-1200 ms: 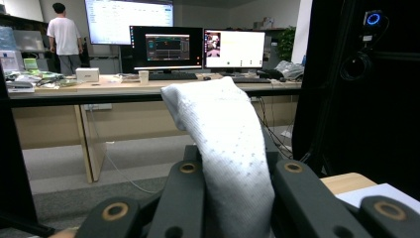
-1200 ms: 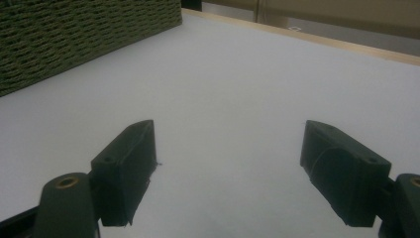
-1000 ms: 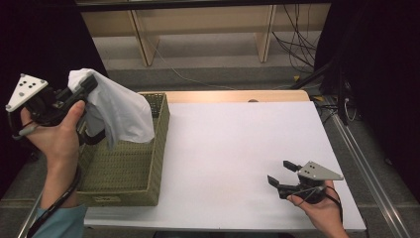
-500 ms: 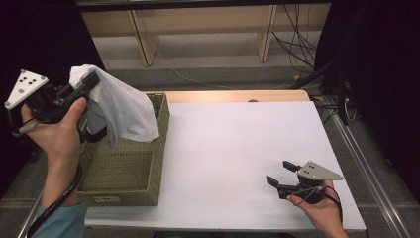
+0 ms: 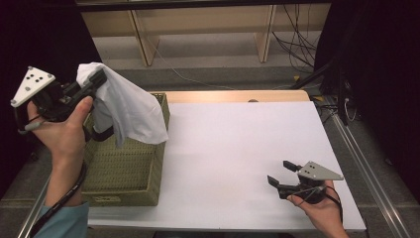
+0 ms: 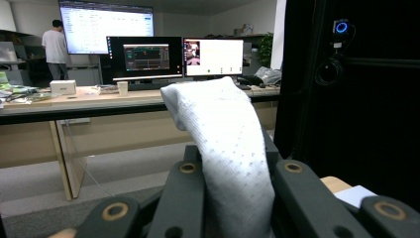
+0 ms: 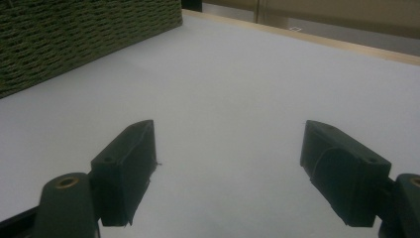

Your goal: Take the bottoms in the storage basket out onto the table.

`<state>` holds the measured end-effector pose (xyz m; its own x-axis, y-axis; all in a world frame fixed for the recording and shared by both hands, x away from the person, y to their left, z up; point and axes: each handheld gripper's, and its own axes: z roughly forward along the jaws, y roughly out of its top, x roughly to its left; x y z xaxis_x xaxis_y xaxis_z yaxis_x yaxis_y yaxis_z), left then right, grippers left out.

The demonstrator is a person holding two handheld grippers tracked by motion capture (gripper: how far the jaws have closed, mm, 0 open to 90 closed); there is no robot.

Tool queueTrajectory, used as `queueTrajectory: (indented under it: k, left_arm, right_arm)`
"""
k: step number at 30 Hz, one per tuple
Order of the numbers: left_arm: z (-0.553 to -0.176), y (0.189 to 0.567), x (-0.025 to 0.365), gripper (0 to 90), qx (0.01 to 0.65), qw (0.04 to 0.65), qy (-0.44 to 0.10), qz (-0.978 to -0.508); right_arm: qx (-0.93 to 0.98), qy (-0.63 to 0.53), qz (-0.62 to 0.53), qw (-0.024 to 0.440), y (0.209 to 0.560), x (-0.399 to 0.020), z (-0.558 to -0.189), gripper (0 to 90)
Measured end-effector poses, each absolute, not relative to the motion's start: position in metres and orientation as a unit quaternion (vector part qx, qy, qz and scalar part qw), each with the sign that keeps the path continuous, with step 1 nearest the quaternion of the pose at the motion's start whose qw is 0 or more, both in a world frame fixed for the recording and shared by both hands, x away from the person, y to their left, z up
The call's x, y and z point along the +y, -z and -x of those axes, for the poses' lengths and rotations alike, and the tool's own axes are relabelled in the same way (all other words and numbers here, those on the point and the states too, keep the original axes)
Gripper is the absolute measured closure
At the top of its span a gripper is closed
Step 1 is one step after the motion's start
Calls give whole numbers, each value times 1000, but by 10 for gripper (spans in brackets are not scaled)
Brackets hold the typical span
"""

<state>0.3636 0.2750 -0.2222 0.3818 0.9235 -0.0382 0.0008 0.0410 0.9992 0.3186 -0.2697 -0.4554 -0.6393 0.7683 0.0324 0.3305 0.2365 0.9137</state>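
We see the white cloth (image 5: 130,106) pinched at its top in our left tongs (image 5: 96,82), shut on it, its long axis hanging down over the green woven basket (image 5: 124,173) just below. Our right tongs (image 5: 281,174) rest wide open and empty on the bench (image 5: 237,148), well apart.

Even overhead light, dark surroundings
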Motion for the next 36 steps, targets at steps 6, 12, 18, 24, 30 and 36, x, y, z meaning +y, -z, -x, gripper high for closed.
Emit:
queueTrajectory:
  k: [6, 12, 18, 24, 30, 36]
  left_arm:
    - [-364, 222, 271, 803, 398, 601, -382, -579]
    - [-364, 221, 265, 803, 393, 602, -379, -583]
    - [-365, 222, 259, 803, 388, 601, -376, -589]
    - [-365, 222, 252, 802, 383, 605, -370, -591]
    - [-366, 223, 247, 802, 380, 605, -366, -596]
    - [-368, 224, 242, 803, 376, 606, -362, -600]
  right_arm:
    - [755, -500, -362, 219, 456, -269, -319, 229]
    - [756, -499, -363, 219, 455, -270, -319, 230]
    - [755, -500, -363, 219, 455, -270, -318, 229]
    - [755, -500, -363, 219, 455, -270, -318, 229]
    - [756, -501, -361, 218, 455, -269, -318, 230]
    - [753, -504, -362, 218, 455, -270, -318, 229]
